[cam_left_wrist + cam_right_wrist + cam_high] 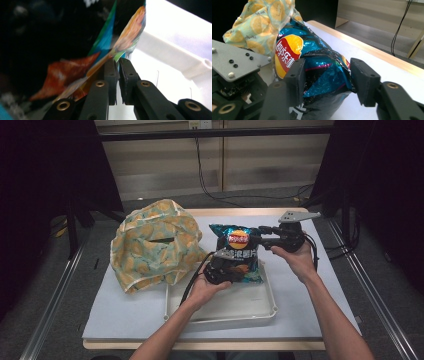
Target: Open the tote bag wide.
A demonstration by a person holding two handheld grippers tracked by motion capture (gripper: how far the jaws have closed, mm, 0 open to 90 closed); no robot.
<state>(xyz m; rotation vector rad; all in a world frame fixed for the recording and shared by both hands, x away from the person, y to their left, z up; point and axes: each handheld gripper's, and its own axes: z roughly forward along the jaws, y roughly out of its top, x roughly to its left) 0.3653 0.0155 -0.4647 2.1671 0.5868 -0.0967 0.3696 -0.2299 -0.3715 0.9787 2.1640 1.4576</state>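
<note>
- The shiny blue and black foil crisp bag (pixel 239 255), printed with a red and yellow logo, stands upright at the far edge of the shallow white plastic tray (pixel 240 312), which lies on the pale sheet covering the wooden table (pixel 310 285).
- The left gripper (pixel 220 270) is clenched on the bag's lower edge; in the left gripper view its two black pads (pixel 111 72) pinch the crimped seam of the foil (pixel 125 42), almost meeting.
- The right gripper (pixel 265 234) comes in level from the right at the top of the bag. In the right gripper view its jaws stand apart on either side of the crumpled upper part of the bag (pixel 322 67); the left-hand pad (pixel 297 75) lies against the foil, the right-hand pad (pixel 363 80) is just beside it, so the grip looks released.
- A crumpled yellow and pale green fabric bag with a lemon-slice pattern (pixel 155 245) sits on the table just left of the crisp bag, close to touching it.
</note>
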